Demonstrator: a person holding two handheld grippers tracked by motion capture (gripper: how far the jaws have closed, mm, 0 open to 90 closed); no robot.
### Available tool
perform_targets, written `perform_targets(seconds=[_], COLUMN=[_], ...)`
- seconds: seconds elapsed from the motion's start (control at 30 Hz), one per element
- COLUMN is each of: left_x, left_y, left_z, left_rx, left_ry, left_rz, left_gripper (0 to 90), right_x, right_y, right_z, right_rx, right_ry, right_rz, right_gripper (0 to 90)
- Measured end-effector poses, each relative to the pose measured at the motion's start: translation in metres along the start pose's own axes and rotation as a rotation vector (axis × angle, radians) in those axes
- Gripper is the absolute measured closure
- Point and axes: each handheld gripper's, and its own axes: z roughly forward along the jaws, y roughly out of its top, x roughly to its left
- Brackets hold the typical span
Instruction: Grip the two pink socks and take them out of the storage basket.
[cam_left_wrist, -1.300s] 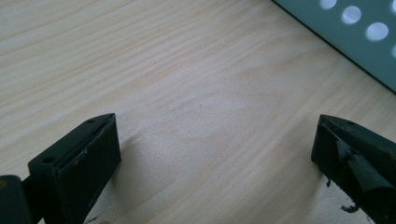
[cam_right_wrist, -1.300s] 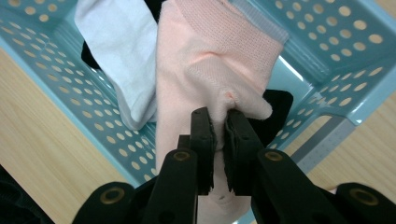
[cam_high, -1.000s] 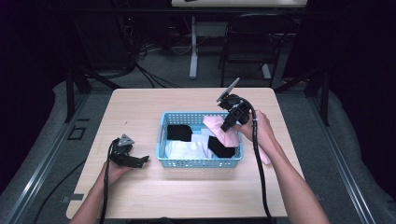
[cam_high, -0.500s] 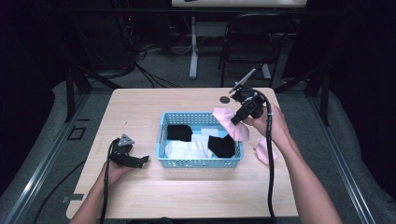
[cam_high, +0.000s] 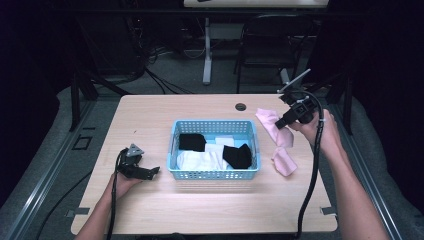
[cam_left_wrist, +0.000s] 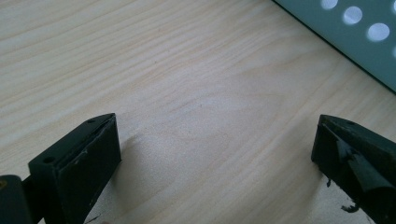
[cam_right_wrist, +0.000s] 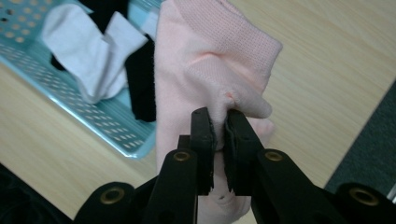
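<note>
At 3 o'clock of basket (cam_high: 215, 172), right gripper (cam_high: 283, 122) jaws pinch pink sock (cam_right_wrist: 205, 74); lift clear before placing. Left gripper (cam_left_wrist: 210, 158) jaws wide, empty, on counter (cam_high: 150, 115).

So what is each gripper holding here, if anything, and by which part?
The right gripper is shut on a pink sock, pinching a fold of fabric near one edge. The left gripper holds nothing; its jaws stand open over the table.

Light wooden table (cam_high: 150, 115), grey carpet floor (cam_high: 175, 80), black chair (cam_high: 260, 45), dark room behind
</note>
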Motion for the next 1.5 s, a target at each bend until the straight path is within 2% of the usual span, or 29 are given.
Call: perform_targets(seconds=[0.03, 0.07, 0.17, 0.37, 0.47, 0.53, 0.63, 0.8, 0.97, 1.07, 1.17, 1.27, 1.5], left_x=[0.0, 0.0, 0.0, 0.0, 0.0, 0.0, 0.0, 0.0, 0.0, 0.0, 0.0, 0.0, 0.0], left_y=[0.0, 0.0, 0.0, 0.0, 0.0, 0.0, 0.0, 0.0, 0.0, 0.0, 0.0, 0.0, 0.0], left_z=[0.0, 0.0, 0.0, 0.0, 0.0, 0.0, 0.0, 0.0, 0.0, 0.0, 0.0, 0.0, 0.0], left_rx=[0.0, 0.0, 0.0, 0.005, 0.005, 0.005, 0.004, 0.005, 0.005, 0.005, 0.007, 0.005, 0.0], left_ry=[0.001, 0.001, 0.001, -0.005, -0.004, -0.004, -0.004, -0.004, -0.005, -0.005, -0.007, -0.006, 0.003], left_rz=[-0.001, -0.001, -0.001, 0.0, 0.0, 0.0, 0.0, 0.0, 0.0, 0.0, 0.0, -0.001, -0.002], left_gripper=[1.2, 1.2, 1.2, 1.1, 1.2, 1.1, 1.1, 1.1, 1.2, 1.1, 1.1, 1.1, 1.2], right_x=[-0.002, -0.012, -0.021, -0.034, -0.036, -0.036, -0.038, -0.037, -0.036, -0.038, -0.04, -0.044, -0.047], right_y=[-0.001, -0.007, -0.012, -0.023, -0.026, -0.026, -0.028, -0.03, -0.029, -0.027, -0.026, -0.024, -0.02], right_z=[0.001, 0.008, 0.015, 0.043, 0.065, 0.068, 0.084, 0.102, 0.11, 0.117, 0.124, 0.13, 0.142], right_rx=[0.0, 0.006, 0.023, 0.091, 0.103, 0.105, 0.134, 0.148, 0.158, 0.16, 0.168, 0.191, 0.216], right_ry=[-0.003, 0.002, 0.007, -0.002, 0.003, 0.008, 0.009, 0.002, -0.013, -0.004, -0.021, -0.014, -0.034], right_rz=[0.011, 0.039, 0.06, 0.092, 0.118, 0.121, 0.123, 0.131, 0.143, 0.143, 0.154, 0.162, 0.171], right_gripper=[82.8, 82.9, 82.8, 82.9, 82.8, 82.8, 82.7, 82.7, 82.6, 82.5, 82.4, 82.2, 82.0])
